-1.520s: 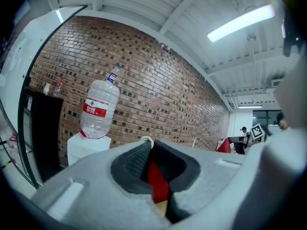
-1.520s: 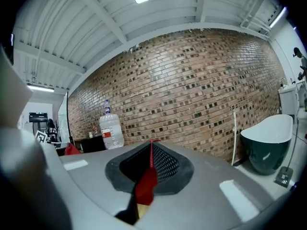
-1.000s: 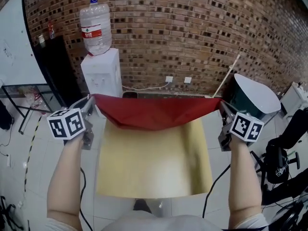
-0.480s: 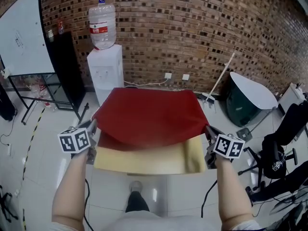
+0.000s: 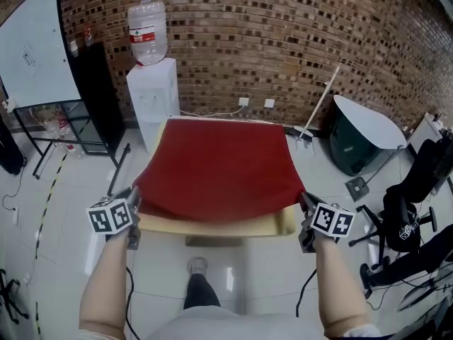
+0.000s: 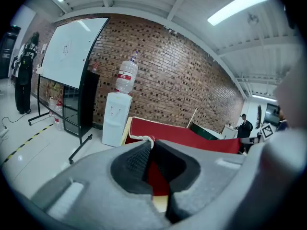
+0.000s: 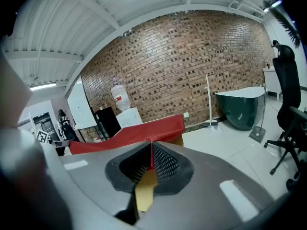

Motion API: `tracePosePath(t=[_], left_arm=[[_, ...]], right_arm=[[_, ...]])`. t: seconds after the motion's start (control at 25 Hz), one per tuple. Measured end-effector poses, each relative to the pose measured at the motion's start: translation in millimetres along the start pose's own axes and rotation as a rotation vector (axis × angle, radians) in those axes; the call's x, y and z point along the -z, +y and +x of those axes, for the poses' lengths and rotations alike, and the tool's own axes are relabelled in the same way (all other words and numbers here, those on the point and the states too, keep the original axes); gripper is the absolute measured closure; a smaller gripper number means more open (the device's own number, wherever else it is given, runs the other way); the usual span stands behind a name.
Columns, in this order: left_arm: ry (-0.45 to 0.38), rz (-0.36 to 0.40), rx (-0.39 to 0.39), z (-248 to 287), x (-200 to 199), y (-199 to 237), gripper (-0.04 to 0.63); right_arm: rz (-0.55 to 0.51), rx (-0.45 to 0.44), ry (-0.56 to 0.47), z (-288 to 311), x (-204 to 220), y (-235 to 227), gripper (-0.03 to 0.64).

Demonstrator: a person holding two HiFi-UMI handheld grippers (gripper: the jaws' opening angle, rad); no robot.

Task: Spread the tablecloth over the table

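The left gripper, lower left in the head view, was clamped on the near left corner of the red tablecloth. The right gripper, lower right, pinched the near right corner. The cloth covered most of the pale yellow table at centre, with a bare strip showing along the near edge. Beyond the table's far left corner stood a white water dispenser against the brick wall. A whiteboard was at upper left, and a dark green tub and a black chair at right.

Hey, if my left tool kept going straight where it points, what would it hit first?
Probably the table, right ahead under the red tablecloth that the left tool pinches. The water dispenser stands left of that line. Depth is unclear.
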State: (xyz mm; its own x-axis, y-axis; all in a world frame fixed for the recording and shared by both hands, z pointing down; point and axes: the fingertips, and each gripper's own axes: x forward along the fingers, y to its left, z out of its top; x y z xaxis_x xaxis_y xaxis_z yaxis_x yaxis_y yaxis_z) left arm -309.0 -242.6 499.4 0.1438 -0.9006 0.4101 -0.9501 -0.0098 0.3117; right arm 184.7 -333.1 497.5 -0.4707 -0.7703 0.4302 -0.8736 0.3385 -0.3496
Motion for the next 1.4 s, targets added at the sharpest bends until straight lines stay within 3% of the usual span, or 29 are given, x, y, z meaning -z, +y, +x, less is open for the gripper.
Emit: tracePosePath(t=[0.6, 0.76, 0.84, 1.0, 1.12, 1.2, 1.32, 1.4], left_arm=[[0.121, -0.076, -0.025, -3, 90, 22, 0.577], [0.138, -0.13, -0.038, -7, 113, 33, 0.49], [0.139, -0.17, -0.046, -12, 122, 39, 0.438], [0.119, -0.202, -0.033, -22, 125, 39, 0.426], [0.078, -0.213, 0.02, -38, 127, 18, 0.426], [0.051, -0.208, 0.097, -49, 125, -11, 0.429], [0.022, -0.209, 0.233, -69, 126, -71, 0.466], [0.01, -0.199, 0.311, -84, 127, -112, 0.479]], right_arm=[[0.066, 0.071, 0.143, -13, 89, -38, 0.588], [0.085, 0.085, 0.2, -16, 115, -47, 0.479], [0.09, 0.112, 0.2, -22, 121, -55, 0.474], [0.122, 0.143, 0.139, -44, 113, -67, 0.437], [0.109, 0.12, 0.073, -69, 98, -58, 0.443], [0.056, 0.07, 0.053, -84, 90, -37, 0.5], [-0.029, -0.038, 0.077, -106, 102, 7, 0.583], [-0.058, -0.128, 0.121, -119, 120, 41, 0.605]])
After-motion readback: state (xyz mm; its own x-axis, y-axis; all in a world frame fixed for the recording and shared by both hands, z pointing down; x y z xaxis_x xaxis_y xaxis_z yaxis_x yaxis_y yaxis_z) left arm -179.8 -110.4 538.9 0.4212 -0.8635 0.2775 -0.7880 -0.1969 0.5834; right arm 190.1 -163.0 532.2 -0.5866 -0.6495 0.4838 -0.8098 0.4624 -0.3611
